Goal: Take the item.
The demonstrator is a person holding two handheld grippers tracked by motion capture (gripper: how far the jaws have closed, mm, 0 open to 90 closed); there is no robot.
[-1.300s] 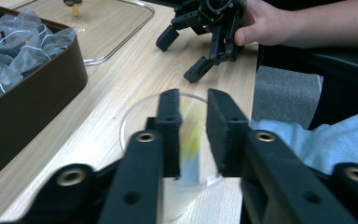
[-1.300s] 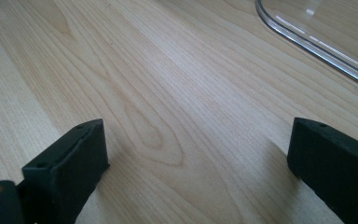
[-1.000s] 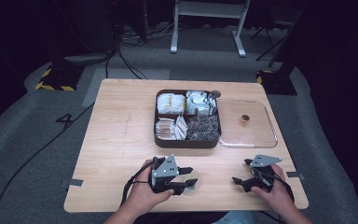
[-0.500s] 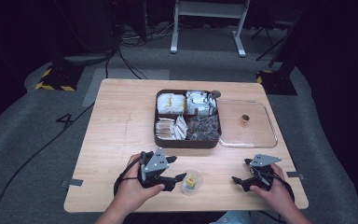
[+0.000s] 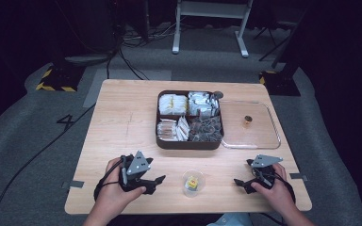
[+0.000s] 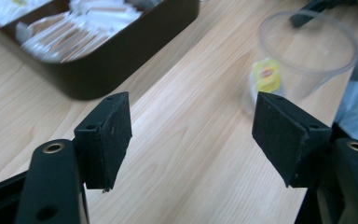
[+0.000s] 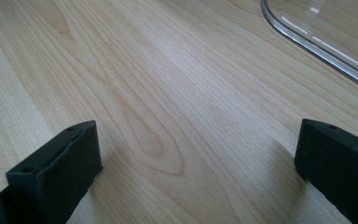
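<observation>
Resting near the front edge of the wooden desk [image 5: 122, 122], the left tool [image 5: 156, 182] is lying in the person's left hand [image 5: 111, 193] with its jaws spread wide apart and nothing between them. A clear plastic cup [image 5: 193, 182] is standing upright on the desk just beside that tool, off its open jaws toward the person's right. In the left gripper view the cup [image 6: 303, 56] is sitting beyond the right-hand jaw, apart from it, and a yellow-labelled tea bag [image 6: 266, 74] is showing through its wall.

The right tool [image 5: 243, 183] is sitting in the person's right hand [image 5: 275, 190] at the front right of the desk, well apart from the cup, its jaws also standing wide open over bare wood in the right gripper view.

Farther back, at the middle of the desk, a dark compartment box [image 5: 189, 141] is holding packets and sachets in four sections. A clear lid [image 5: 273, 136] is lying flat just beside the box on its right, and a small brown object [image 5: 248, 121] is showing at its middle. The lid's rim [image 7: 317, 44] is crossing the upper corner of the right gripper view.
</observation>
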